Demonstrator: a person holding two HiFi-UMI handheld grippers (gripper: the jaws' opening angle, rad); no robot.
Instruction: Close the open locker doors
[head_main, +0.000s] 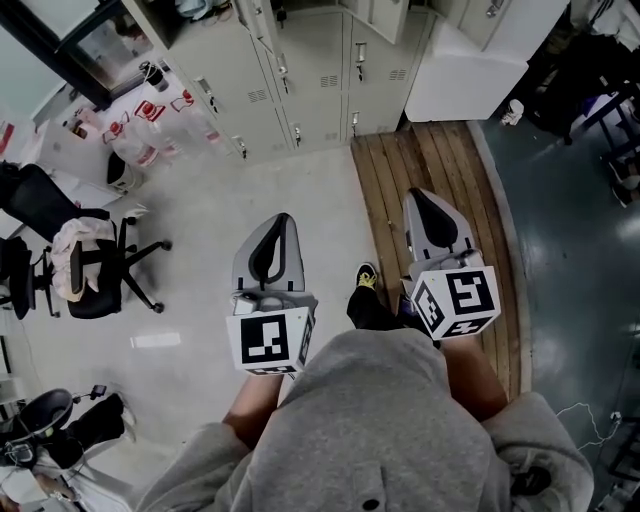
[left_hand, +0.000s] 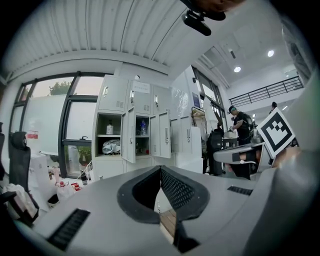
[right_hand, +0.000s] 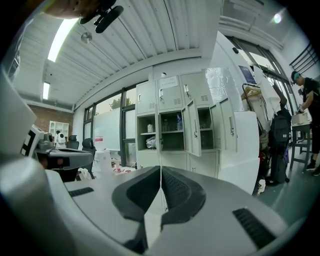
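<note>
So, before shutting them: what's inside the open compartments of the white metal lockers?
The left compartment holds a small white bottle above a crumpled white bag. The next compartment holds a clear bottle; an open white door covers part of it, and its lower shelf is indistinct.

**Ana:** What were the lockers (head_main: 300, 90) made of?

**Ben:** They looked like painted metal, pale cream and smooth, with a soft sheen.

**Ana:** And the left tool (left_hand: 160, 170) and the right tool (right_hand: 161, 169)?

**Ben:** Both had grey plastic shells, smooth and matt. The pads (left_hand: 176, 191) were black, rubber-like I think, with a fine grid texture.

**Ana:** How was the floor?

**Ben:** The pale floor (head_main: 200, 190) seemed to be smooth concrete, a little shiny. Beside it lay a strip of wood planks (head_main: 430, 180), brown and worn. The dark floor (head_main: 570, 230) at the right was glossy.

**Ana:** Any cloth?

**Ben:** Yes, the person's sweatshirt (head_main: 370, 420) was grey cloth, soft and matt.
</note>
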